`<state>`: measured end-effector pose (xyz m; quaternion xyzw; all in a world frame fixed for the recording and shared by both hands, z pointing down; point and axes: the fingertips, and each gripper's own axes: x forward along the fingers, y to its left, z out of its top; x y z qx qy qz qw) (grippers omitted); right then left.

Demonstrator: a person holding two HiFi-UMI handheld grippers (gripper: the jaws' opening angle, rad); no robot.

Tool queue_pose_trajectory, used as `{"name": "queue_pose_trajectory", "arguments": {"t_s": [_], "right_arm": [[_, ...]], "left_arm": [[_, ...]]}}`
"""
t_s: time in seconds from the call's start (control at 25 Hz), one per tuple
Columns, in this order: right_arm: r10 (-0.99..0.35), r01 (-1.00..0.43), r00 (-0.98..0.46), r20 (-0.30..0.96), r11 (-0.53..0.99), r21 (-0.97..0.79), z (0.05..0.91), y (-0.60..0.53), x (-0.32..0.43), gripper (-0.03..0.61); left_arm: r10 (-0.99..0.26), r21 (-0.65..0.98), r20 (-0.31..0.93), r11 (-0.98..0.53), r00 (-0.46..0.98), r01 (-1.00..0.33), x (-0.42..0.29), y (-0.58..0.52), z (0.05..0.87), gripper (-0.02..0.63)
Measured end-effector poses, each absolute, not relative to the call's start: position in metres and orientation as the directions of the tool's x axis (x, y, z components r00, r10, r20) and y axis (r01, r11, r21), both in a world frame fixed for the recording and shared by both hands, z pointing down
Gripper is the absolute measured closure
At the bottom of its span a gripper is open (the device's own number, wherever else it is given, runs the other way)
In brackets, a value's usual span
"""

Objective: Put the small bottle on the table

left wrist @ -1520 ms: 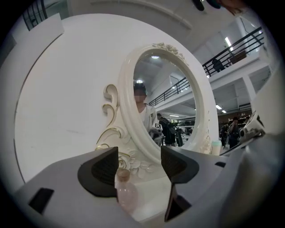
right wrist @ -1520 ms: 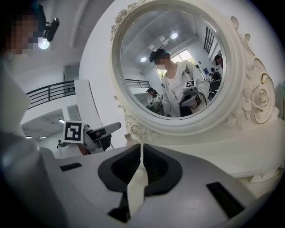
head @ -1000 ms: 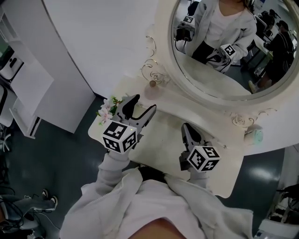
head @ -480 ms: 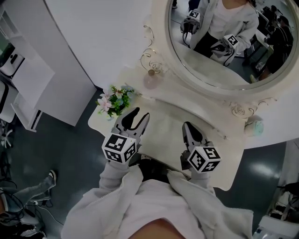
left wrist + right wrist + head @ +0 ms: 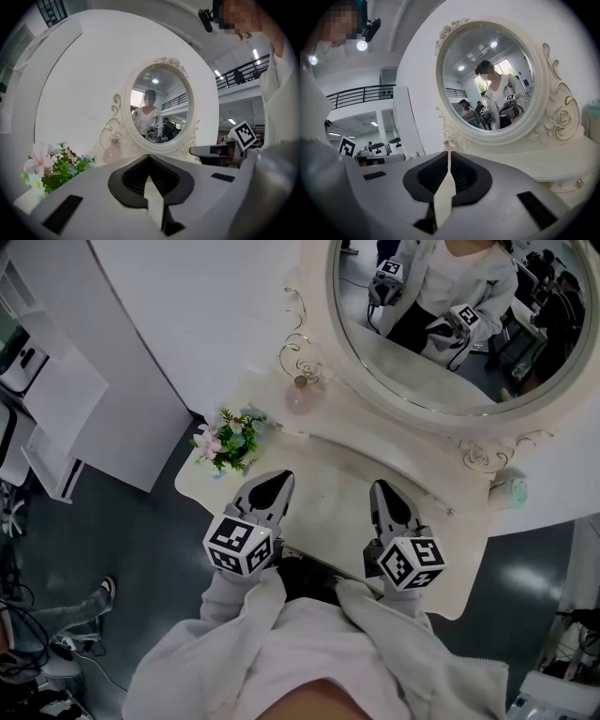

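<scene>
Head view: flat, cool indoor light, a bit underexposed. Wall [image 5: 187, 315] and table [image 5: 328, 486] are near-white with little detail, floor [image 5: 122, 521] dark. Shadows soft. Gripper views: strong fisheye, black vignette in corners, lines bow at the edges. Lamp [image 5: 361, 45] flares top-left in right gripper view; small light spots in mirror [image 5: 487, 79]. Close foreground soft, background sharp.

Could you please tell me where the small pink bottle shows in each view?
Head view: small bottle upper middle, left of the oval mirror.
Left gripper view: left of centre, beside the mirror's foot.
Right gripper view: cannot tell it apart.
Shared landmark: the oval mirror.
</scene>
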<state>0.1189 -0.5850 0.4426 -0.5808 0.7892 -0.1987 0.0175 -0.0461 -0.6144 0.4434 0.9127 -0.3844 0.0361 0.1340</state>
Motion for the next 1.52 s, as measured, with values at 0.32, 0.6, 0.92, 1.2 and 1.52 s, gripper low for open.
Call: {"name": "queue_pose_trajectory", "arguments": {"t_s": [0.32, 0.6, 0.92, 1.2, 1.52], "right_arm": [[-0.961, -0.957, -0.247, 0.122, 0.222, -0.189, 0.406, -0.582, 0.139, 0.535], [-0.966, -0.959, -0.226, 0.124, 0.198, -0.200, 0.407, -0.582, 0.146, 0.537], [-0.964, -0.959, -0.229, 0.138, 0.199, -0.204, 0.411, -0.584, 0.141, 0.537], [-0.959, -0.956, -0.238, 0.153, 0.204, -0.209, 0.415, -0.586, 0.135, 0.537], [-0.958, -0.954, -0.238, 0.162, 0.200, -0.224, 0.420, -0.589, 0.132, 0.537]], "left_arm": [[-0.659, 0.159, 0.163, -0.717, 0.734, -0.679, -0.028, -0.616, 0.436, 0.598], [-0.672, 0.121, 0.155, -0.715, 0.724, -0.689, -0.029, -0.623, 0.431, 0.598], [-0.672, 0.122, 0.161, -0.713, 0.723, -0.690, -0.031, -0.627, 0.435, 0.598], [-0.676, 0.128, 0.148, -0.711, 0.722, -0.692, -0.035, -0.629, 0.433, 0.598], [-0.671, 0.128, 0.144, -0.716, 0.728, -0.686, -0.036, -0.630, 0.435, 0.598]]}}
